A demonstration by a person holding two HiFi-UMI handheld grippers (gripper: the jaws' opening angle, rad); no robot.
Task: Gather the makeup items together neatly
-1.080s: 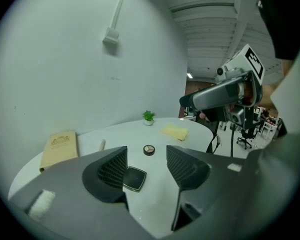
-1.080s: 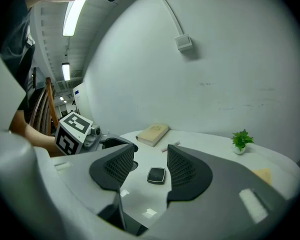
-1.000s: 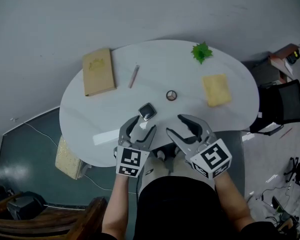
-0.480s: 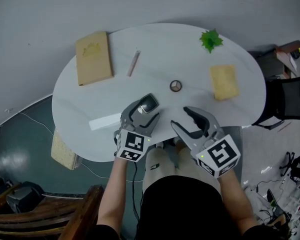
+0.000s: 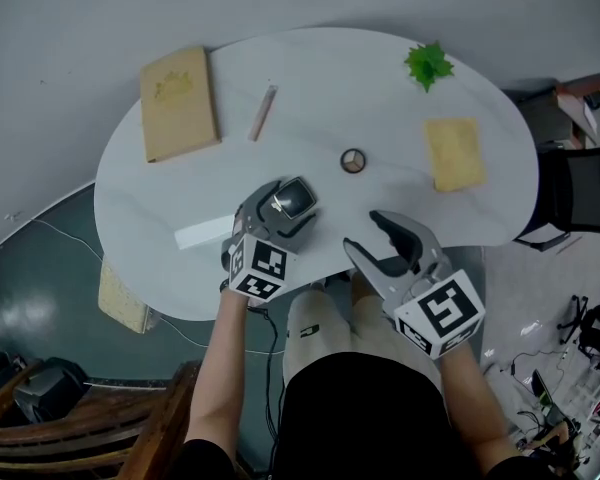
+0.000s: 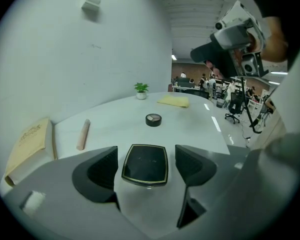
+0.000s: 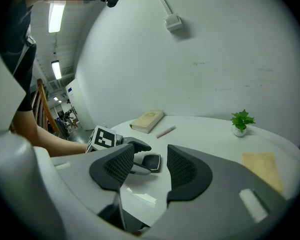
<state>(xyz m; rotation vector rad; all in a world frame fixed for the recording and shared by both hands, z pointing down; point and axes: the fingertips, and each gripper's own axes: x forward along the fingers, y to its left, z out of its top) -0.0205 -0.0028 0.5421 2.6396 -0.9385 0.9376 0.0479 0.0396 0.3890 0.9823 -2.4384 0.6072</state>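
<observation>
We're at the start; nothing is gathered yet, as far as we can judge. Left tongs [image 6: 146, 156] are spread, w/ the black square compact [image 5: 293, 201] lying flat on the tabletop [image 5: 320, 78] between the 2 jaws. There's a gap on both sides in the left gripper view, so no pinch yet. Right tongs [image 5: 362, 232] are spread too, nothing between them, and hover over the near edge of the tabletop, just right of the left tongs.

Other makeup bits as we read them:
- 1 small round compact [image 5: 353, 161], near the middle, apart from the black one.
- 1 thin pinkish stick [image 5: 263, 113], prob. a liner or pencil, farther back, beside the tan book [image 5: 180, 103].

So 3 items are spread out and 0 are grouped. What's left: close on the black compact, carry it toward the others, then bring in the stick and round compact and line them up.

Non-makeup on the tabletop: a yellow cloth [image 5: 455, 153] at the right and a small green plant [image 5: 429, 65] at the far right.

Hard to make out:
- The stick's type; it's too small to tell.
- The book cover print can't be read.
- A pale strip [image 5: 202, 235] left of the left tongs could be paper or glare.
- A yellowish block [image 5: 120, 298] below the tabletop edge is partly cut off.
- The compact's underside and hinge are hidden.
</observation>
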